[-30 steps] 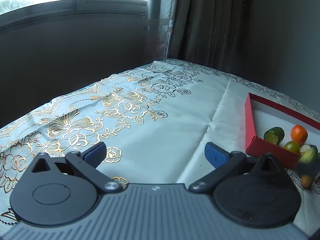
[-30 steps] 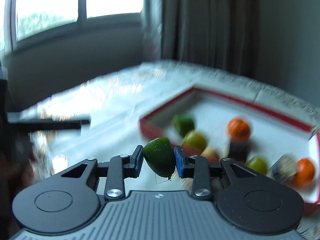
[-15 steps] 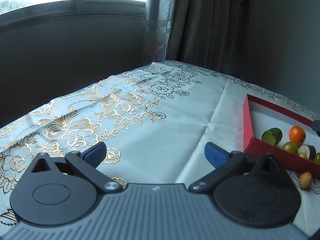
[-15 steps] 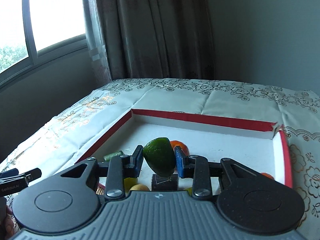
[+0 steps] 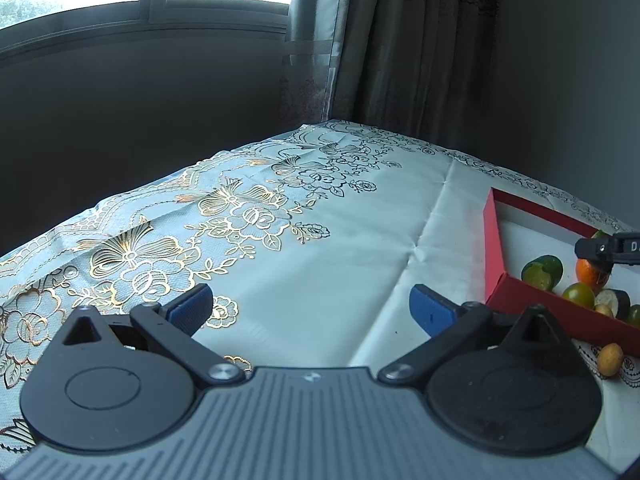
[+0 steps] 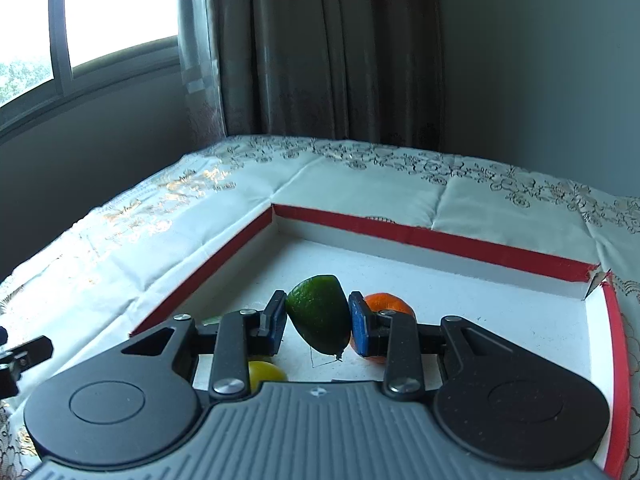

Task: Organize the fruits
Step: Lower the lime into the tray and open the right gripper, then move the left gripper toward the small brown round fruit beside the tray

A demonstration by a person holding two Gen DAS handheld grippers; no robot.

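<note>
Holding: right gripper pinches a dark green fruit between its blue pads, the same grip as 1 second ago.
Position of fruit: above the white floor of the red-walled tray; 1 second ago it hung in front of the tray's near corner, outside the wall.
Right view: now sharp and facing the tray's far wall; 1 second ago it was blurred by motion.
Tray contents, right view: an orange fruit just behind the right pad, a yellow fruit below the left finger.
Left gripper: spread wide, nothing between its pads, over the floral tablecloth; unchanged.
Left view: right gripper's tip now shows over the tray at the right edge; 1 small yellow fruit lies on the cloth outside the tray's near wall.
</note>
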